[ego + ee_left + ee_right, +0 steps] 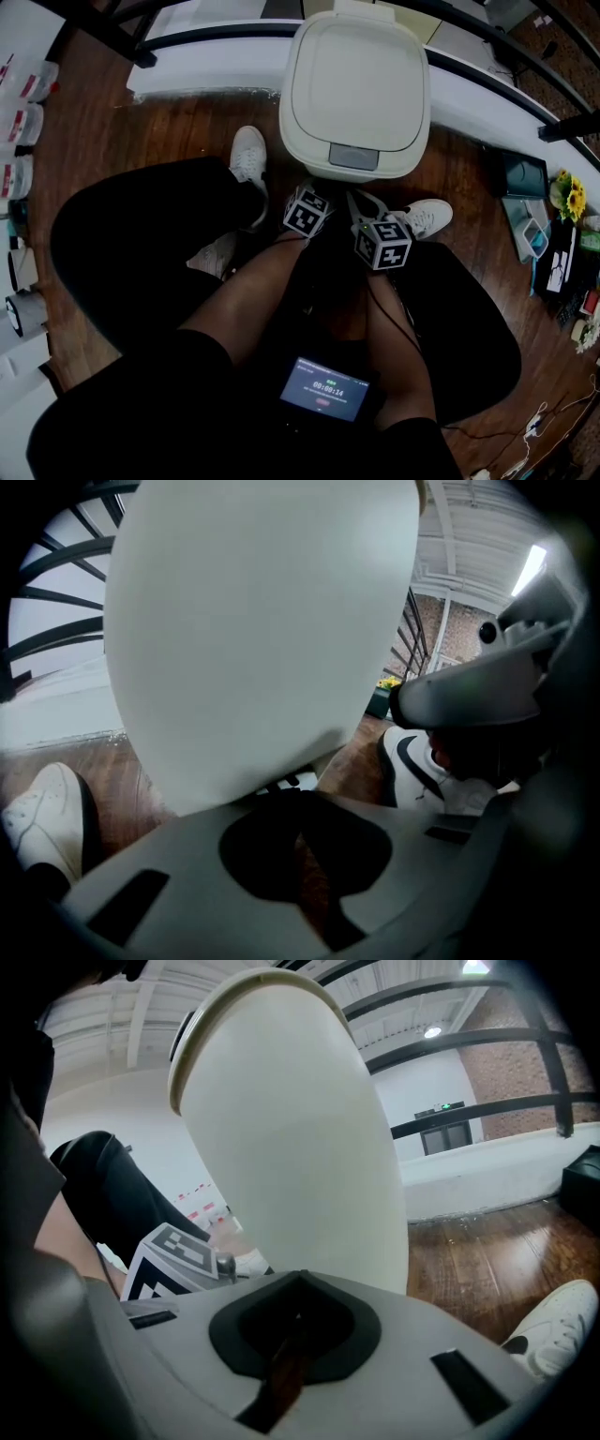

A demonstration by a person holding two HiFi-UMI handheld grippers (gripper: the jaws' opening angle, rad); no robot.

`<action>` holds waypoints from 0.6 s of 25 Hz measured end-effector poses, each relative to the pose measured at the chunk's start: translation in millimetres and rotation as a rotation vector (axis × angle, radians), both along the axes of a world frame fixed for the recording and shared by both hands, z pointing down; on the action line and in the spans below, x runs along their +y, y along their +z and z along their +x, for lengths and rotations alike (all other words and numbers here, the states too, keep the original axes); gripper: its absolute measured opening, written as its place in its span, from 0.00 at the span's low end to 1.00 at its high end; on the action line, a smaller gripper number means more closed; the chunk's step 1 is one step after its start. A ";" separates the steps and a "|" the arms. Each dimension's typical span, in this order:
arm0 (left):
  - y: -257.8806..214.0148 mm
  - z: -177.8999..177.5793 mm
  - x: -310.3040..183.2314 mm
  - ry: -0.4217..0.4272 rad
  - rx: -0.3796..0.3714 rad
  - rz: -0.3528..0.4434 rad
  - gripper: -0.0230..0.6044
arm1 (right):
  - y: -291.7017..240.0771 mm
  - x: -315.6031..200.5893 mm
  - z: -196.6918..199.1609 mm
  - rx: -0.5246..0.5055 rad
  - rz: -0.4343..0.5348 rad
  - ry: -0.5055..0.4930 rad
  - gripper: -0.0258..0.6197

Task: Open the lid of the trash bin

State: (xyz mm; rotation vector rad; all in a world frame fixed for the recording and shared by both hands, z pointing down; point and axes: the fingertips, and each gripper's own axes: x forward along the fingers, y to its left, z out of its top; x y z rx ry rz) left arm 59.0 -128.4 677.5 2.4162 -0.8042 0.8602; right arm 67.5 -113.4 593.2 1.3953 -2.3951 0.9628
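A white trash bin [356, 84] stands on the wooden floor with its lid down and a grey push panel [353, 157] at its front edge. My left gripper [307, 208] and right gripper [380, 239] hang side by side just in front of the bin, above the person's knees; only their marker cubes show from above. In the left gripper view the bin's wall [262, 639] fills the frame close ahead of the shut left gripper [305, 841], apart from it. The bin [291, 1147] rises equally close before the shut right gripper [291, 1335]. Neither holds anything.
The person's white shoes [247, 155] [427, 217] rest on either side of the bin's base. A white ledge with black railing [206, 42] runs behind the bin. Bottles [19, 122] line the left edge; a dark box [520, 173] and sunflowers [567, 192] sit at right.
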 end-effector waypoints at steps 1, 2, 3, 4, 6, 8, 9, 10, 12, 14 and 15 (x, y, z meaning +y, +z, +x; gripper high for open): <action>-5.8 -1.6 3.3 0.004 0.004 0.002 0.08 | -3.1 1.4 1.0 -0.013 0.001 0.009 0.05; -11.7 -3.7 6.1 0.007 0.009 0.007 0.08 | -6.6 2.2 2.3 -0.026 0.004 0.021 0.05; -17.6 -6.1 7.8 0.006 0.014 0.014 0.08 | -10.0 2.6 3.7 -0.040 0.007 0.033 0.05; -23.5 -8.7 8.9 0.001 0.024 0.023 0.08 | -13.1 3.4 4.6 -0.052 0.010 0.044 0.05; -37.3 -13.7 12.5 -0.008 0.053 0.038 0.08 | -18.8 8.1 3.1 -0.059 0.015 0.052 0.05; -55.8 -18.9 19.7 -0.002 0.080 0.055 0.08 | -24.8 16.2 -3.6 -0.047 0.022 0.038 0.05; -65.8 -21.7 24.2 0.004 0.089 0.063 0.08 | -27.7 20.7 -7.9 -0.036 0.026 0.026 0.05; -75.8 -24.3 28.6 0.010 0.095 0.074 0.08 | -30.9 24.8 -11.8 -0.025 0.031 0.012 0.05; -98.2 -26.5 36.5 0.022 0.114 0.108 0.08 | -40.0 31.1 -16.8 -0.008 0.048 -0.008 0.05; -123.8 -24.5 42.3 0.044 0.144 0.157 0.08 | -53.1 34.3 -17.3 0.002 0.079 -0.014 0.05; -136.7 -24.1 45.0 0.056 0.159 0.181 0.08 | -60.8 35.8 -16.9 0.006 0.097 -0.014 0.05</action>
